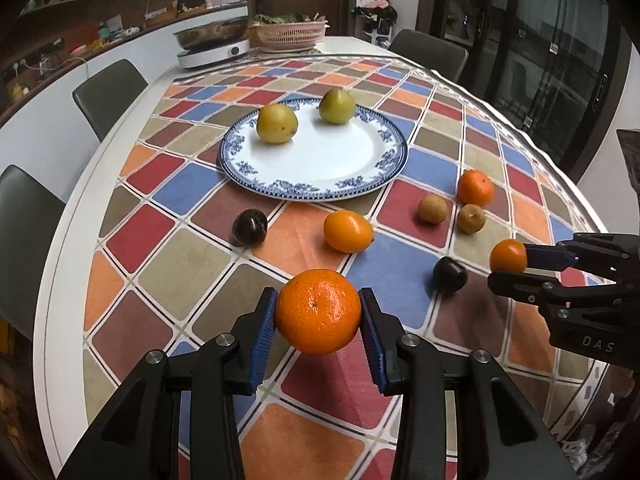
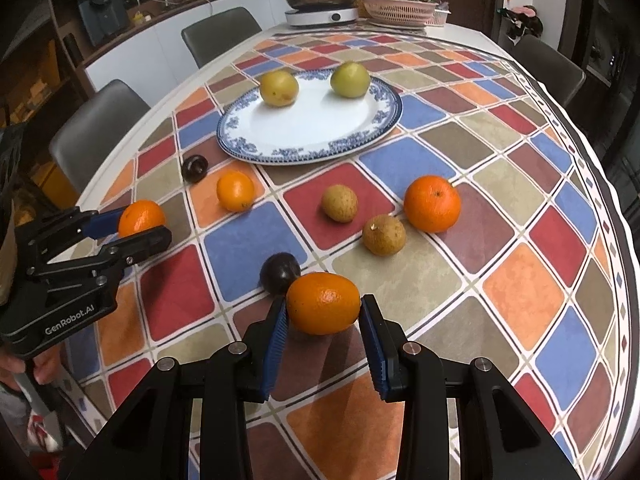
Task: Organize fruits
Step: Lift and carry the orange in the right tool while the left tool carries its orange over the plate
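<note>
My left gripper [image 1: 318, 300] is shut on a mandarin [image 1: 318, 320], held just above the checked tablecloth. My right gripper [image 2: 324, 303] is shut on a smaller mandarin [image 2: 323, 312], also off the cloth, with a dark plum [image 2: 280, 272] right behind it. Further back lies a blue-rimmed white plate [image 1: 320, 160] with two yellow-green fruits [image 1: 277, 123] [image 1: 337, 106] on its far side. Loose on the cloth are two mandarins [image 2: 235, 191] [image 2: 432, 203], two brown longans [image 2: 339, 202] [image 2: 383, 234] and a second plum [image 2: 194, 168].
At the table's far end stand an induction cooker with a pan [image 1: 212, 46] and a pink basket [image 1: 292, 34]. Grey chairs [image 1: 108, 88] line the left side, another [image 1: 428, 52] the far side. The white table edge [image 1: 52, 280] curves close on the left.
</note>
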The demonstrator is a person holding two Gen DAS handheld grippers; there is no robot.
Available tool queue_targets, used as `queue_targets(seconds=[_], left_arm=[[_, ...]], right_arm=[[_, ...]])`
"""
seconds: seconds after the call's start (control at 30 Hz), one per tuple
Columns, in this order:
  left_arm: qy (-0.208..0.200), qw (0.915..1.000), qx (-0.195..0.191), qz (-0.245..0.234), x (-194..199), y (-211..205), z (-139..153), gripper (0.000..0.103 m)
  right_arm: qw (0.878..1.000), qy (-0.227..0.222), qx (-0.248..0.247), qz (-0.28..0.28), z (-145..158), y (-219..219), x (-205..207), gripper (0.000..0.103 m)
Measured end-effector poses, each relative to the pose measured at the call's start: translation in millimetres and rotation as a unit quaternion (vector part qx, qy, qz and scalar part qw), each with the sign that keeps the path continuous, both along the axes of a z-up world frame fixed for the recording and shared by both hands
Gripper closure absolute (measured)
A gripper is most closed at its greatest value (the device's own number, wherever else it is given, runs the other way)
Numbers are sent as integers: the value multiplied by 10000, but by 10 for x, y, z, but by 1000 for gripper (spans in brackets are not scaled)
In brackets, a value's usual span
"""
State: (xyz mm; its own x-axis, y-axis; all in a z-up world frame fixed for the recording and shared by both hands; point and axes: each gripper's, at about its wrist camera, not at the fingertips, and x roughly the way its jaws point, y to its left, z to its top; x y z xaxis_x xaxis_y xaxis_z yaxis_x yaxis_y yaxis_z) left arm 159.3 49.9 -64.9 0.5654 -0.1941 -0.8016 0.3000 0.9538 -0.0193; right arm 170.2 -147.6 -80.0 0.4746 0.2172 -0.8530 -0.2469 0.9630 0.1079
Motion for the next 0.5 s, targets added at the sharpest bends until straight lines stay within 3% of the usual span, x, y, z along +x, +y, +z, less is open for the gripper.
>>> queue_targets(seconds=[0.5], left_arm=[[-404,9989,-133,191,-148,-57,391,63]], right_arm=[[9977,-578,190,299,366,-28,-45,66]])
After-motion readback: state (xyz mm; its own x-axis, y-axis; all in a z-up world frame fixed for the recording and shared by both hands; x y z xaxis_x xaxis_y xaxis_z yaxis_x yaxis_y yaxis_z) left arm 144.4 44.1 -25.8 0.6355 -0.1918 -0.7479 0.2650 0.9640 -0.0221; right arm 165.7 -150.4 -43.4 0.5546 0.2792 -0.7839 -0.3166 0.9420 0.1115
